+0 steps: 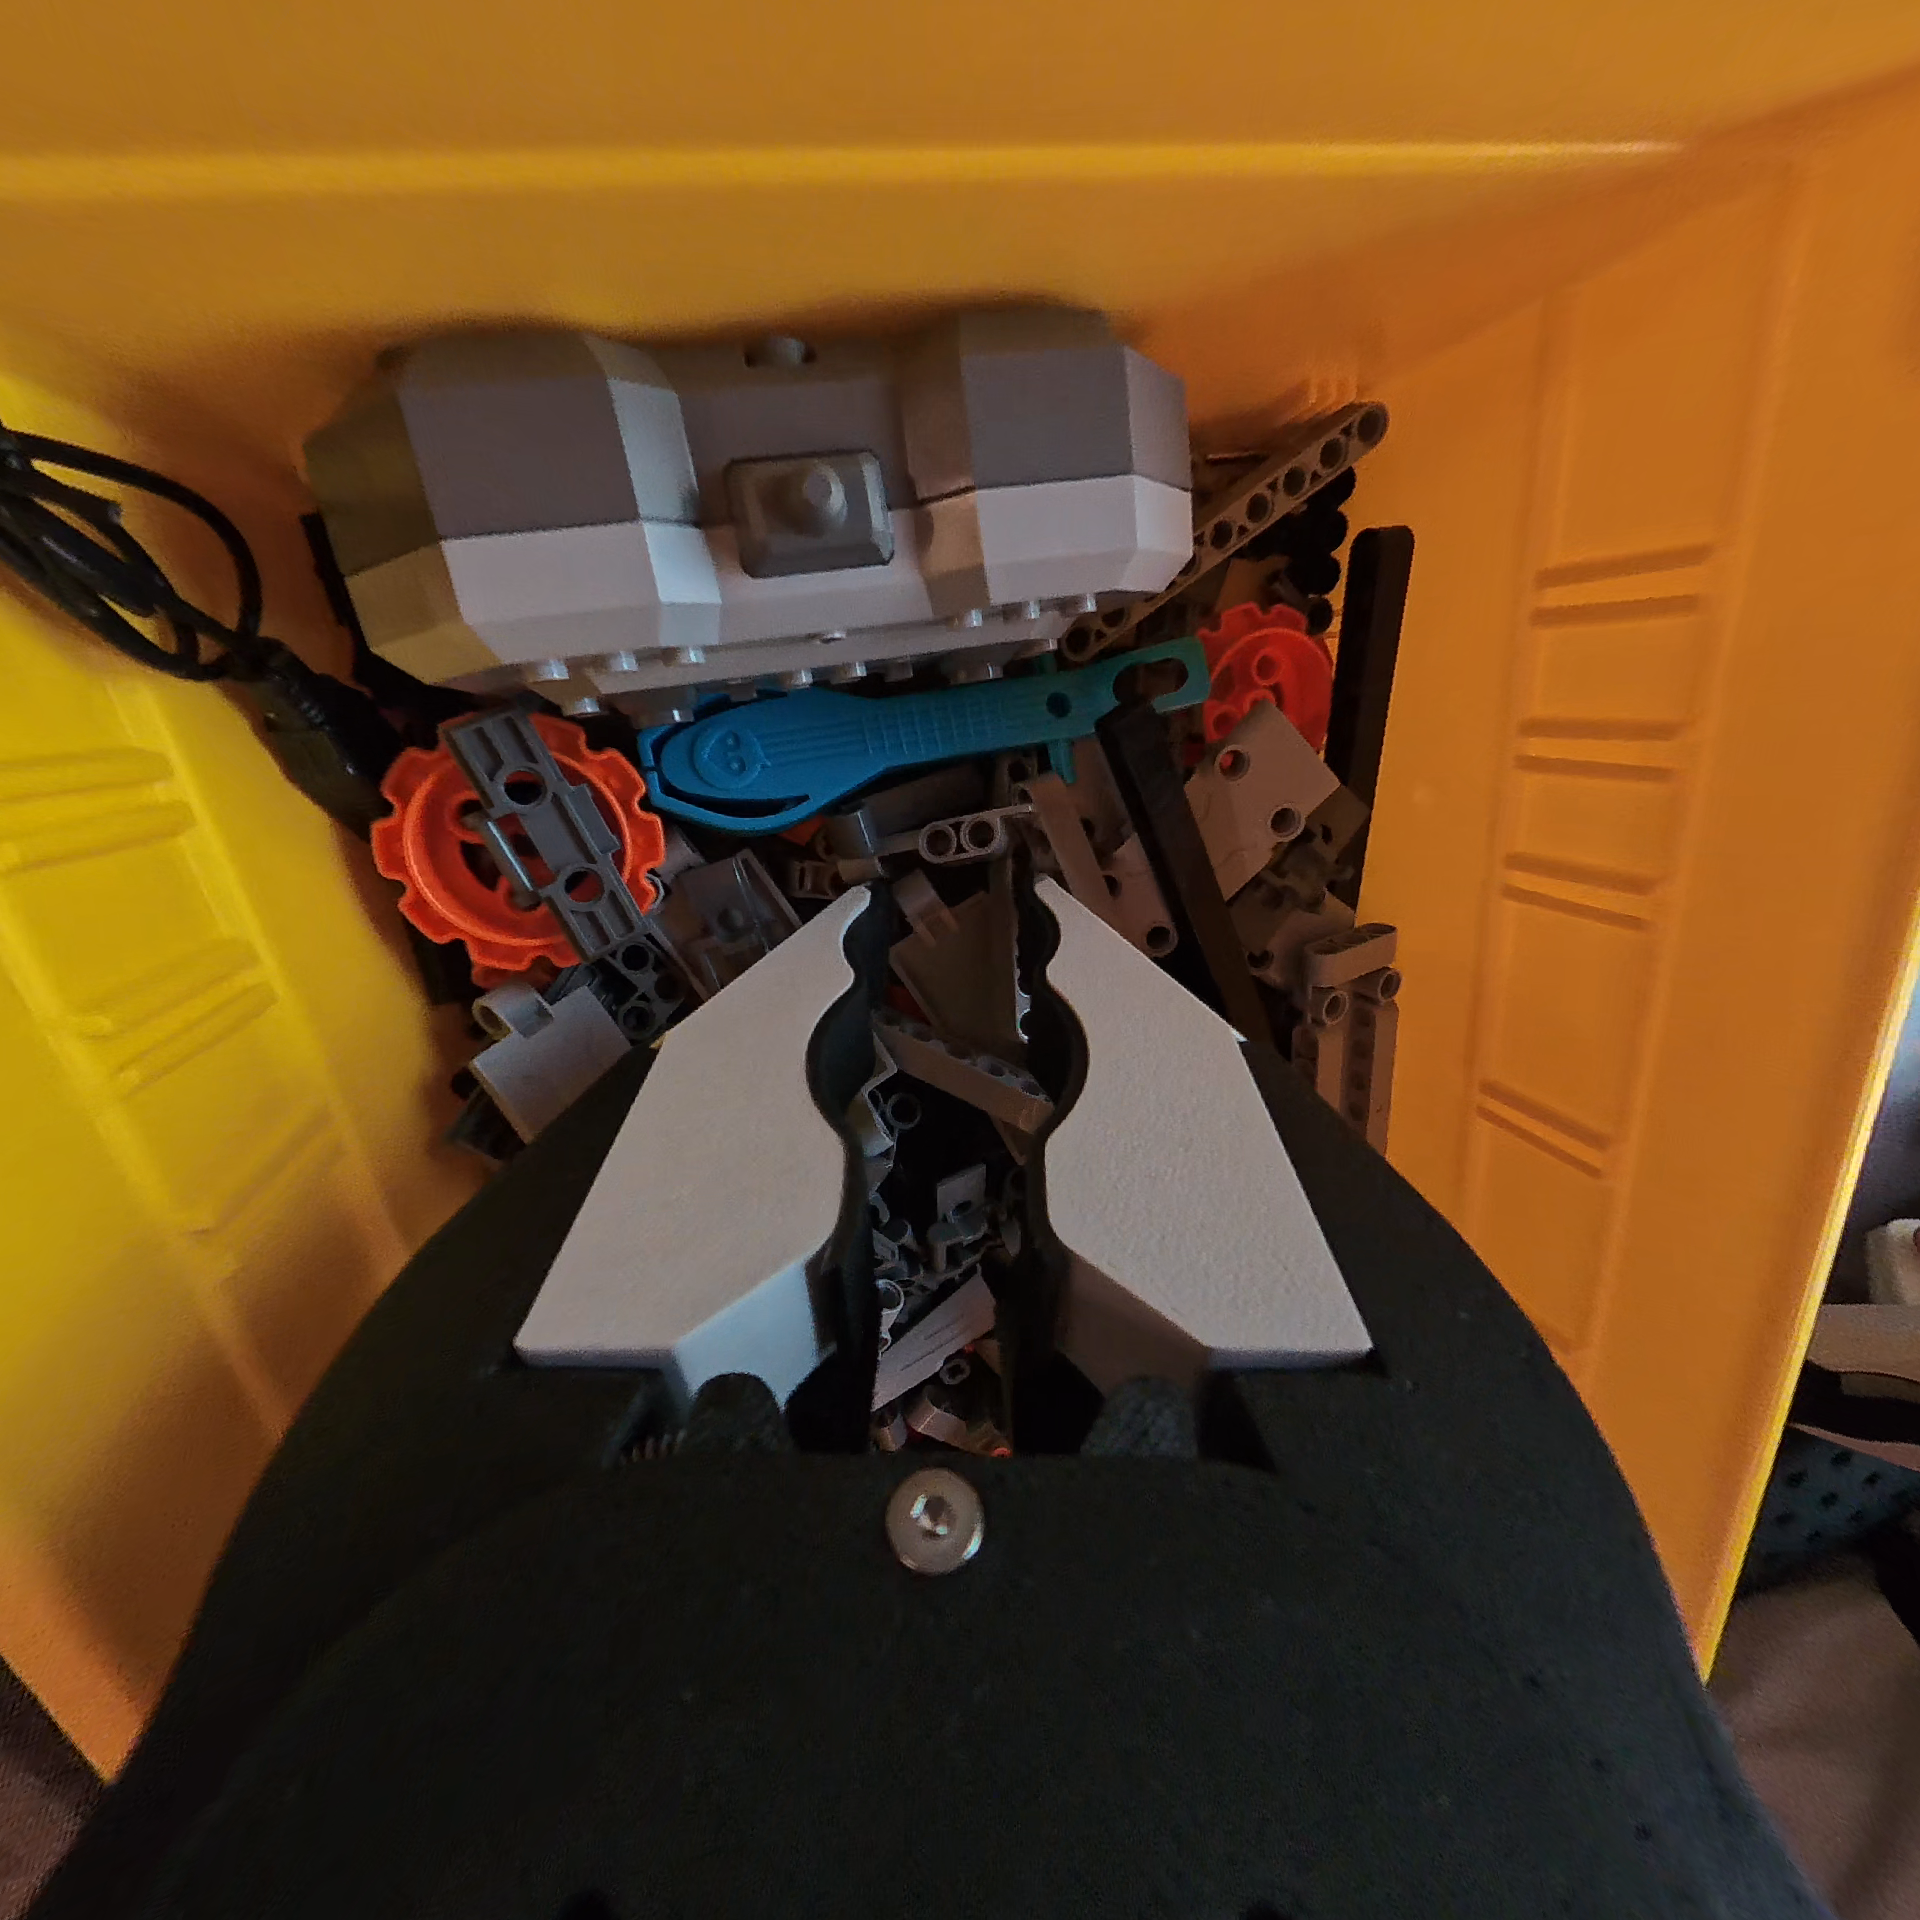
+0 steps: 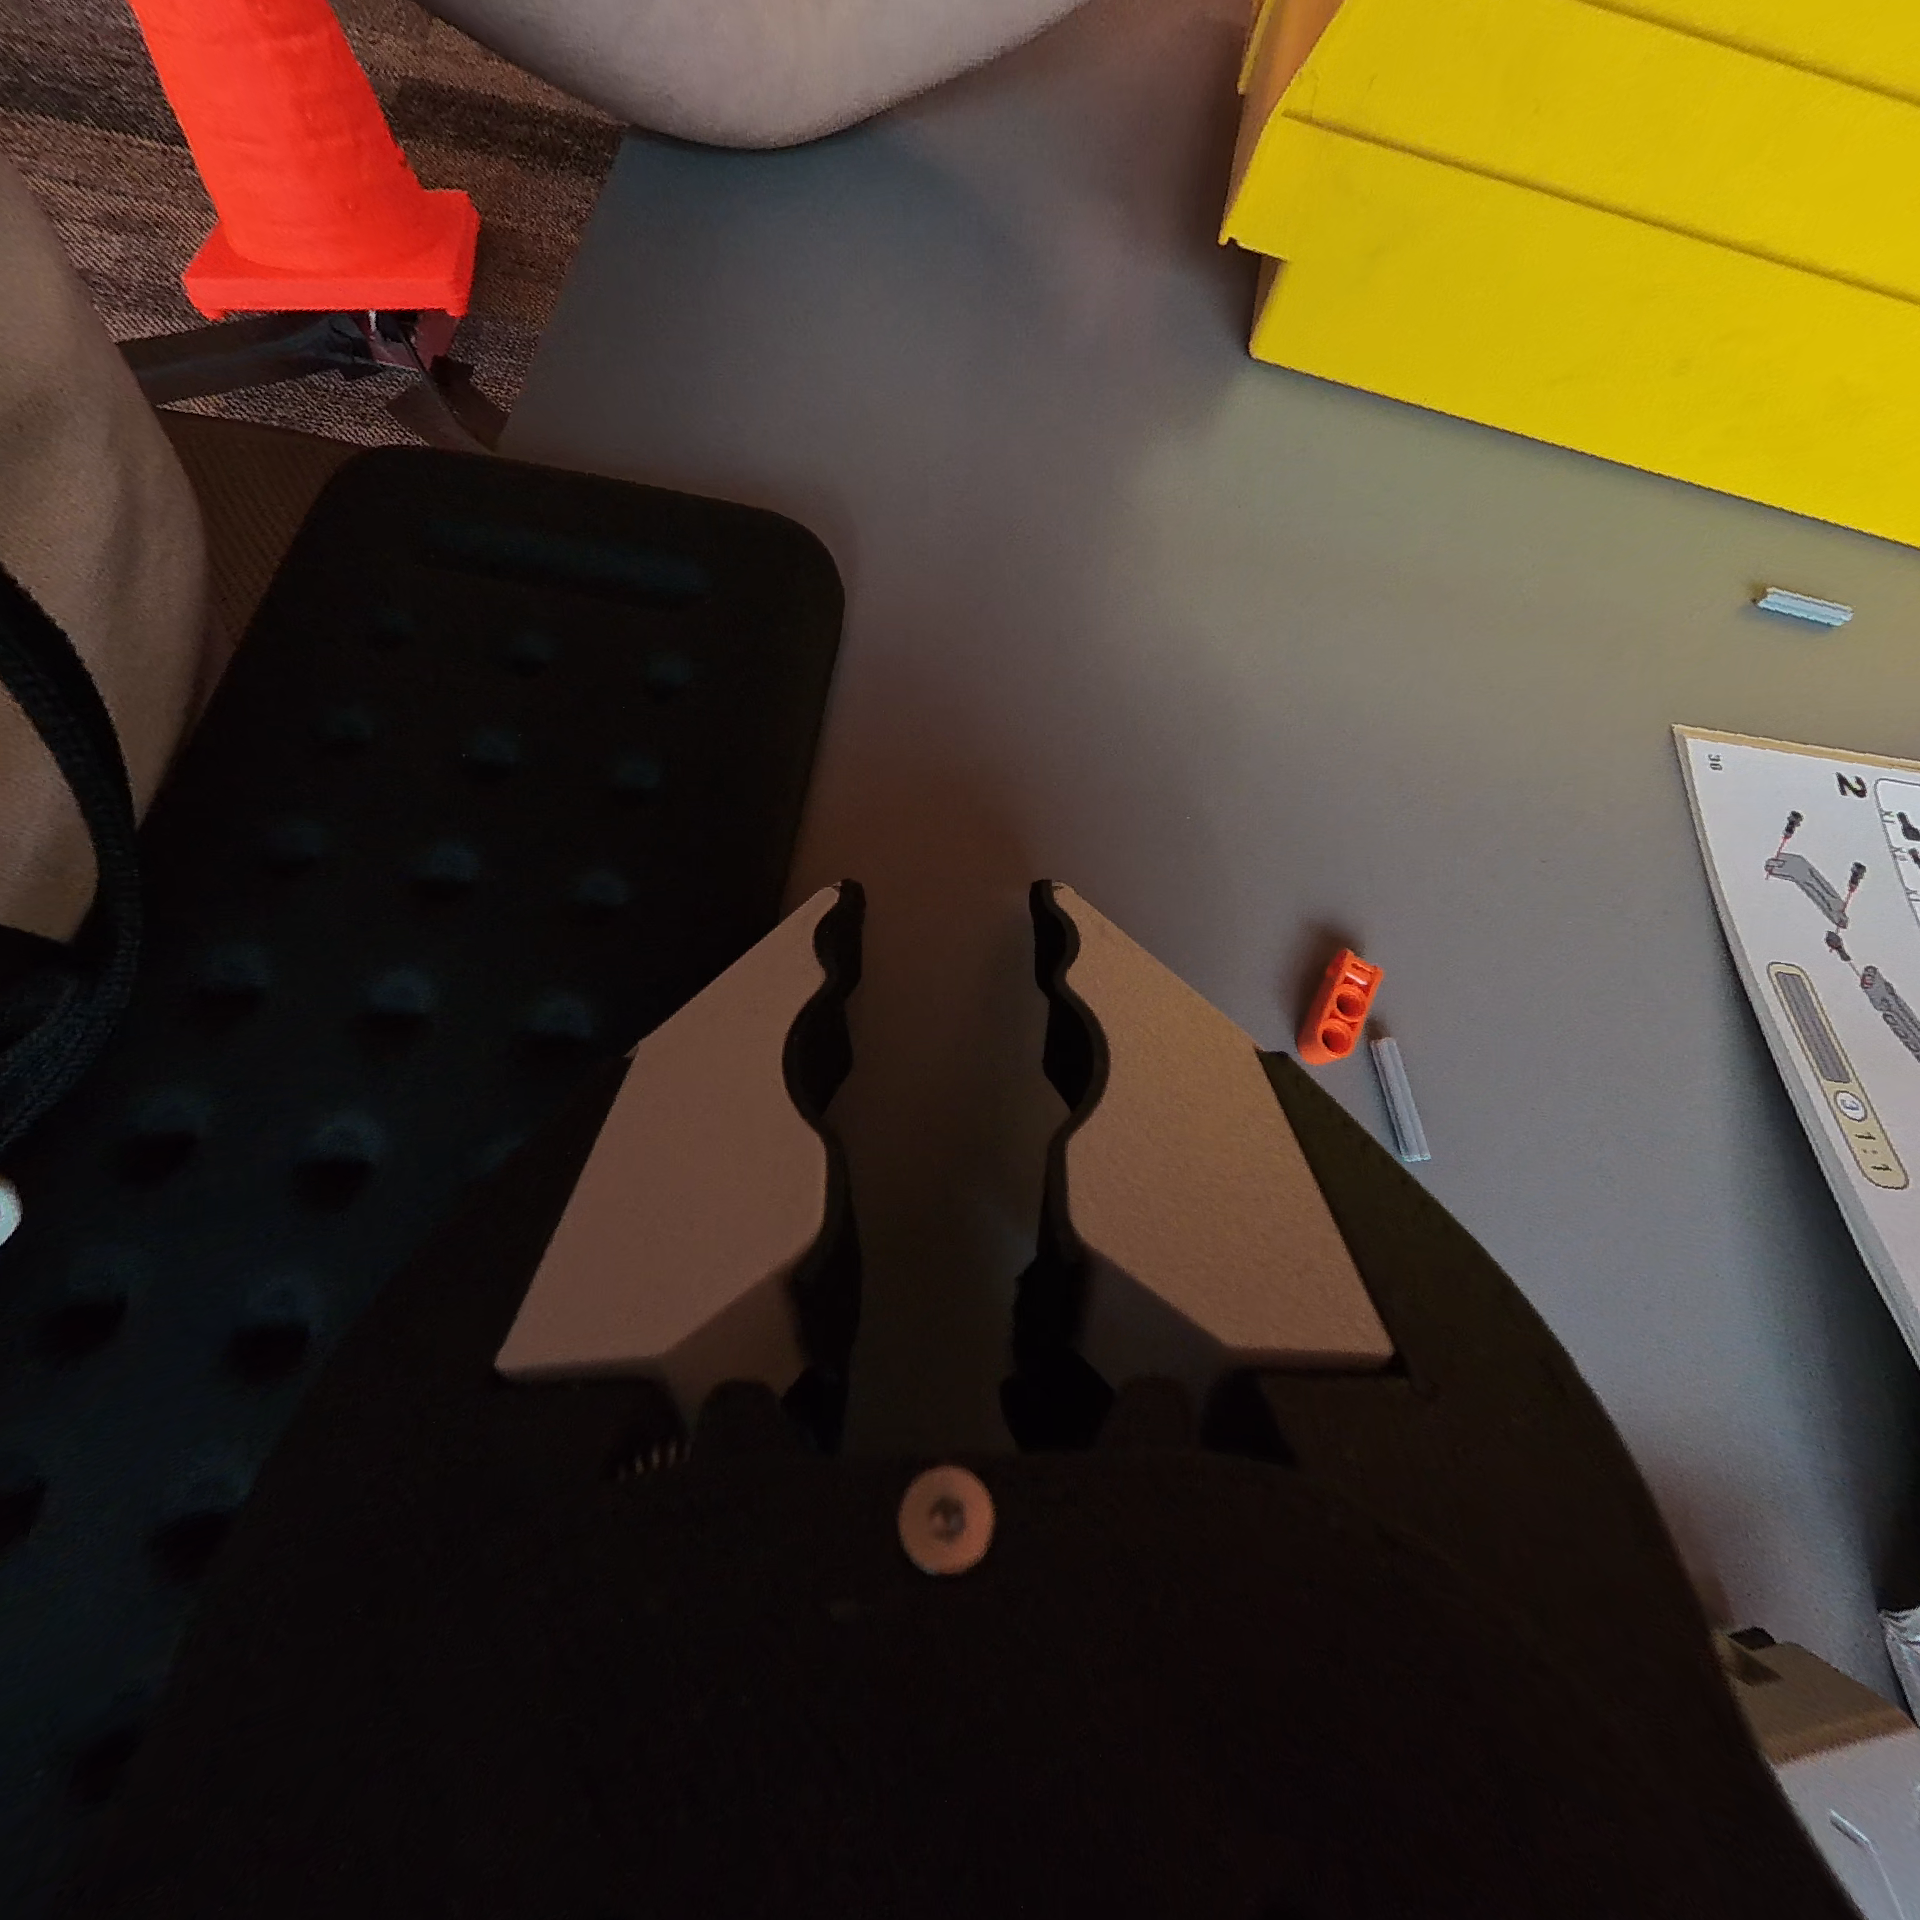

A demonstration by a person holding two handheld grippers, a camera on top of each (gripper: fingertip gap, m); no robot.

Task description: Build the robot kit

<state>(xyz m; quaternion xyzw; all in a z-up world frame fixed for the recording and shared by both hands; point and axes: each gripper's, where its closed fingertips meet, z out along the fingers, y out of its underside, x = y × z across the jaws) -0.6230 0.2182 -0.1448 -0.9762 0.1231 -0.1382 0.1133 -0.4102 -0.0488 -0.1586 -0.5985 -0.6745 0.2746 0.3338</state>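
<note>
My left gripper (image 1: pixel 956 904) is open and empty, reaching into a yellow bin (image 1: pixel 1621 831). Its fingertips hover just above a pile of grey and black building-toy parts (image 1: pixel 966 1049). Beyond the tips lie a blue guitar-shaped tool (image 1: pixel 883 743), a large grey and white block (image 1: pixel 769 520) and two orange gears, one to the left (image 1: pixel 457 852) and one to the right (image 1: pixel 1262 675). My right gripper (image 2: pixel 945 899) is open and empty above a grey table (image 2: pixel 1039 520). A small orange brick (image 2: pixel 1340 1008) and a grey axle (image 2: pixel 1397 1101) lie just right of it.
A black cable (image 1: pixel 156 582) hangs into the bin's left corner. On the table are a yellow box (image 2: pixel 1558 260), another light grey piece (image 2: pixel 1806 606) and an instruction booklet (image 2: pixel 1787 987). A black dimpled body (image 2: pixel 416 831) lies left of my right gripper. An orange cone (image 2: pixel 312 187) stands on the carpet. About 35 centimetres separates my left fingertips from my right. My right gripper is the nearer one to the small orange brick (image 2: pixel 1340 1008): about 6 centimetres, against 30 centimetres.
</note>
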